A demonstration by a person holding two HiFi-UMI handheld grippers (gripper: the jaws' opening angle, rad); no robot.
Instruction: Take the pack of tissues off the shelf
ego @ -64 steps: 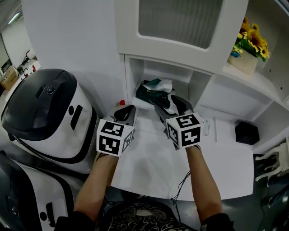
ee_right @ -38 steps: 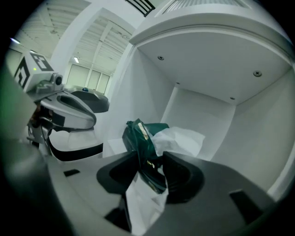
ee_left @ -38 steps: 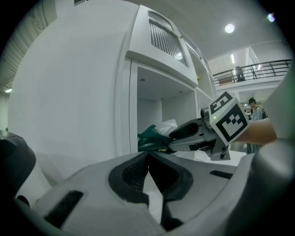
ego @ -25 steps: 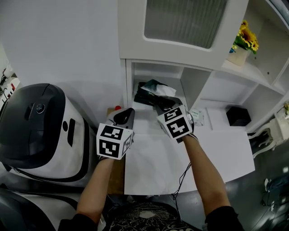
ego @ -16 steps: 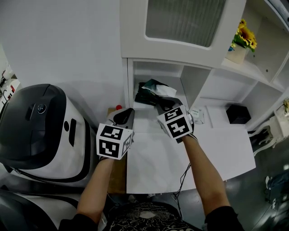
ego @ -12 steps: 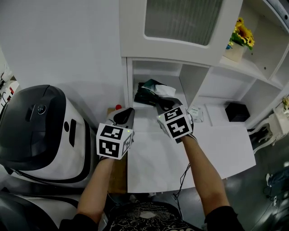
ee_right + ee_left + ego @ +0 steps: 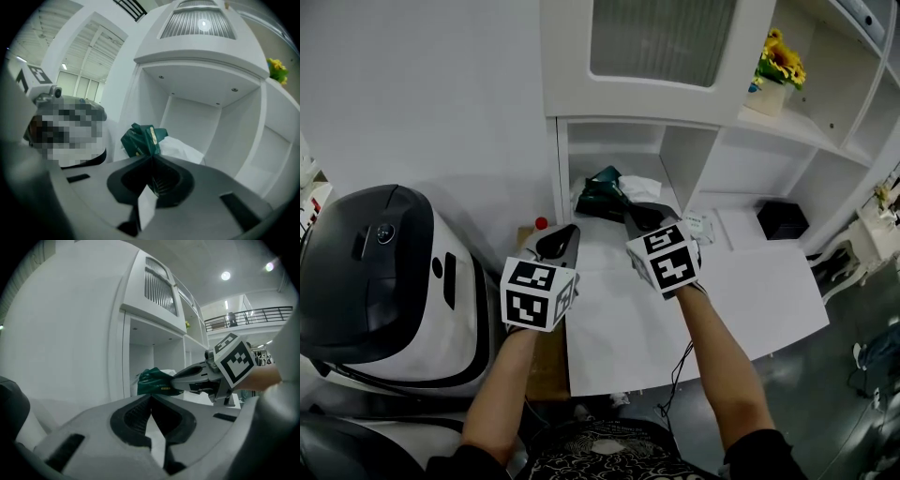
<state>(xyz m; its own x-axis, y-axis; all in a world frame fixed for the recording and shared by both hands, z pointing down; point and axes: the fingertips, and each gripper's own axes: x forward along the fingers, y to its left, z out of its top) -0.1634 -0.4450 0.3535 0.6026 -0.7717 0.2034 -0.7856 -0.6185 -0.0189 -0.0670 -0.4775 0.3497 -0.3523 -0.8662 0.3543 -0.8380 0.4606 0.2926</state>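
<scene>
Jaws of your right tool (image 7: pixel 151 158) are pressed together on the near, crumpled edge of the pack of tissues (image 7: pixel 139 138); a strip of its dark green wrapper shows pinched between them in the right gripper view. The pack lies in the left open compartment of the shelf (image 7: pixel 561 159), just under the cabinet door (image 7: pixel 661 42) with the ribbed panel. A white tissue (image 7: pixel 636 187) bulges out of the pack on its right side.

Your left tool (image 7: pixel 151 397) is closed too, with nothing between its jaws. It hovers over the left part of the bench (image 7: pixel 619 319), just short of the compartment, and points toward the pack without touching it. In the left gripper view your right tool reaches across from the right and meets the green wrapper.

Farther out, a black box (image 7: pixel 783 220) sits in the right compartment, well apart from both tools. A pot of sunflowers (image 7: pixel 772 66) stands on the shelf level above it. To your left, beside the bench, stands a large white and black machine (image 7: pixel 375 272).
</scene>
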